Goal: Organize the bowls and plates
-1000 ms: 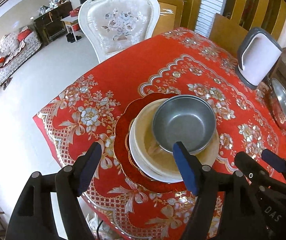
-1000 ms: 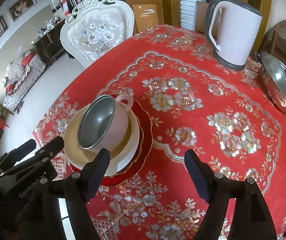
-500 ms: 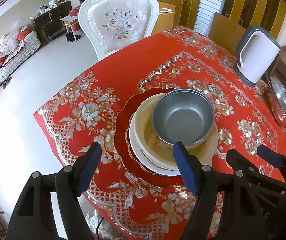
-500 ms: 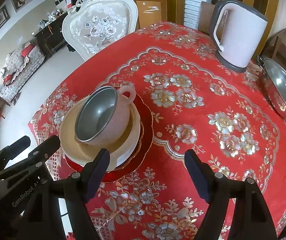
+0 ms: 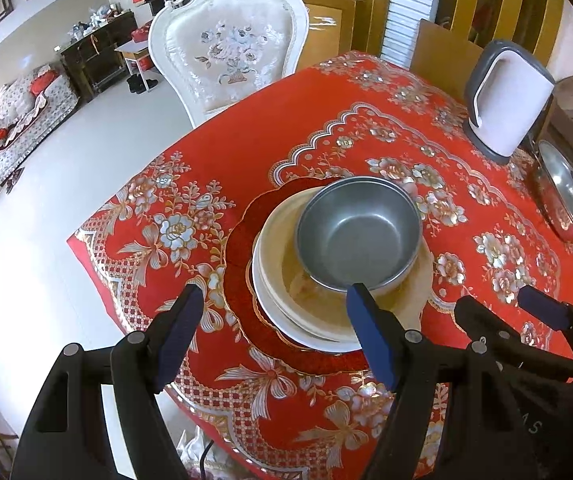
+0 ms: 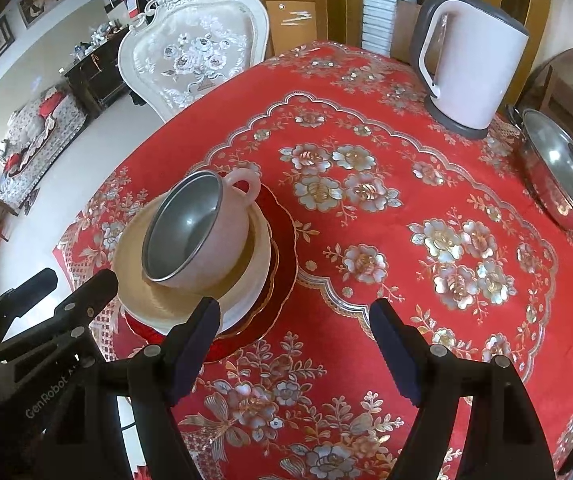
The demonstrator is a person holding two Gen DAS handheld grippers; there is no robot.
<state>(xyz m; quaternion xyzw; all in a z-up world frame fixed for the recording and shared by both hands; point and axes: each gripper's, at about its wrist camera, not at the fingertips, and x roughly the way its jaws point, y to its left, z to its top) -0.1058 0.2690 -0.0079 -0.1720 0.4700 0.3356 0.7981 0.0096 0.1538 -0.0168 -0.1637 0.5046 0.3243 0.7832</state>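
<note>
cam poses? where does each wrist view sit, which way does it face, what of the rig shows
Left wrist: above the near table edge, facing down at the dish stack; its open fingers show, right gripper at lower right.
Right wrist: right of the stack, facing across the tablecloth; open fingers show, left gripper at lower left.
Shared: metal-lined bowl, kettle, chair.

A red tablecloth with silver and gold flowers (image 5: 326, 136) covers the table. At its far edge stands a white carved chair with floral upholstery (image 5: 230, 48). Beyond lies a pale glossy floor (image 5: 46, 184), a floral-covered sofa (image 5: 26, 108) along the left wall, a dark wooden sideboard (image 5: 94, 52), and golden wooden panels (image 5: 338, 4) behind.
</note>
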